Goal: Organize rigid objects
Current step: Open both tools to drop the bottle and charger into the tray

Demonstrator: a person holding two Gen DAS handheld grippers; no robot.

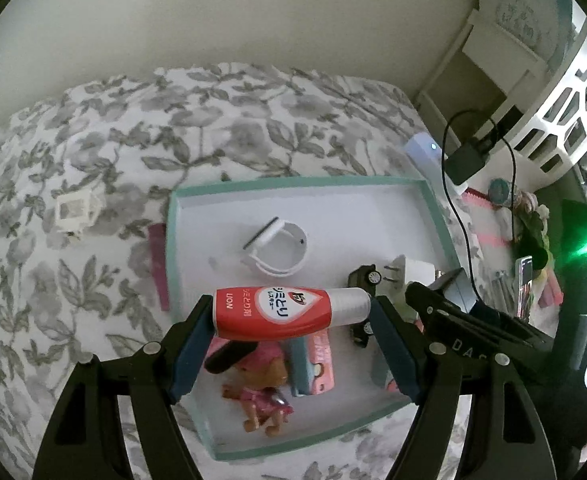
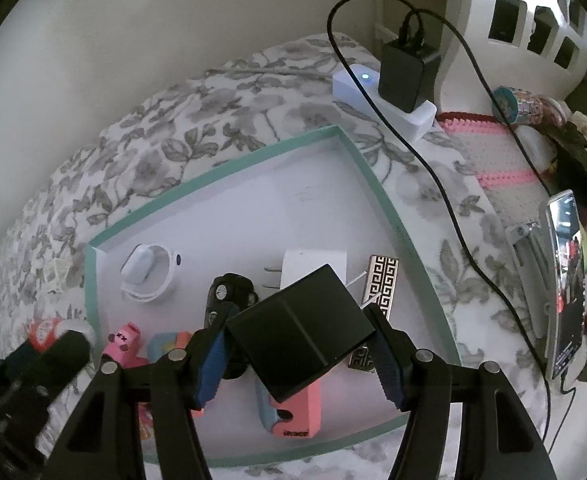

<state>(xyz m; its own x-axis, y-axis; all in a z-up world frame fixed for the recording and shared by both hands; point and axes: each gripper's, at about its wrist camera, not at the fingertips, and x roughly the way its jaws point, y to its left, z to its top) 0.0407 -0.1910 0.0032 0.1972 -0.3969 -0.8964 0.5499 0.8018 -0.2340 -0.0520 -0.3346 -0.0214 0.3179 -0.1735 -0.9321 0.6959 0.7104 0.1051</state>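
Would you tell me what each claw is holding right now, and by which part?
The left claw holds the red bottle end to end, base and cap. The right claw grips the black box across opposite edges.

Red bottle (image 1: pixel 277 312) and black box (image 2: pixel 301 326) held above the teal-rimmed tray (image 1: pixel 305 183).

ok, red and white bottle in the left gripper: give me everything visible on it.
The red and white plastic bottle has a red body with a white label panel, Japanese print and "LION", plus a translucent white cap end. It lies crosswise, clamped end to end in the left gripper, held above the teal-rimmed white tray. Only the pads touch it.
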